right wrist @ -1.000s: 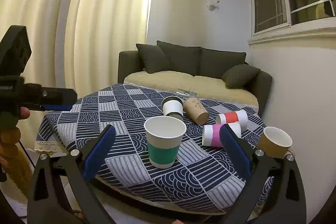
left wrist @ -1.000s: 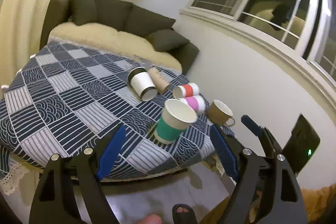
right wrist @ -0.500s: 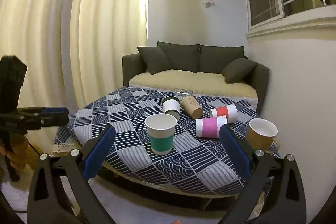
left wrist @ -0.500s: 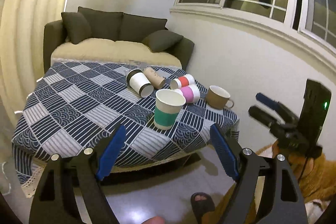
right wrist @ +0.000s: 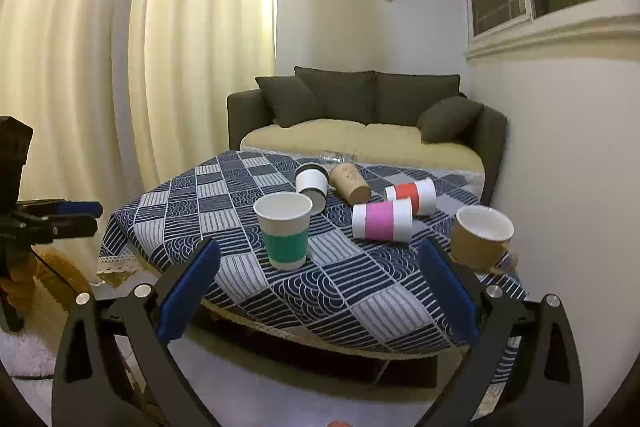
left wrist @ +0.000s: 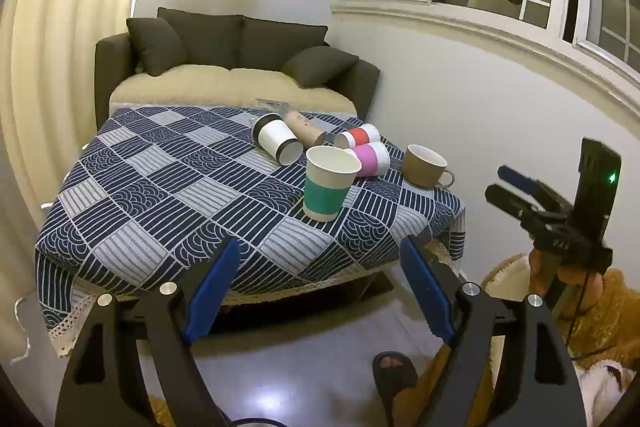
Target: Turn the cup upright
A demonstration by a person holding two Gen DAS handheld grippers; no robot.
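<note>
Green-banded white paper cup (left wrist: 329, 183) (right wrist: 285, 230), upright, mouth up, on table's near part

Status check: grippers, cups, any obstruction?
Left gripper and right gripper open, empty, off the table. Green cup upright; pink cup on its side. Nothing blocking.

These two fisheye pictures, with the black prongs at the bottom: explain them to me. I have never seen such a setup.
No machine here: a person carries a two-finger gripper in each hand, each with its own camera. The left gripper and right gripper are both open and hold nothing. Each view also catches the other gripper at its edge. On the patterned table a green-banded cup and a brown mug stand upright. Four cups lie on their sides: black-and-white, brown, red, pink.
</note>
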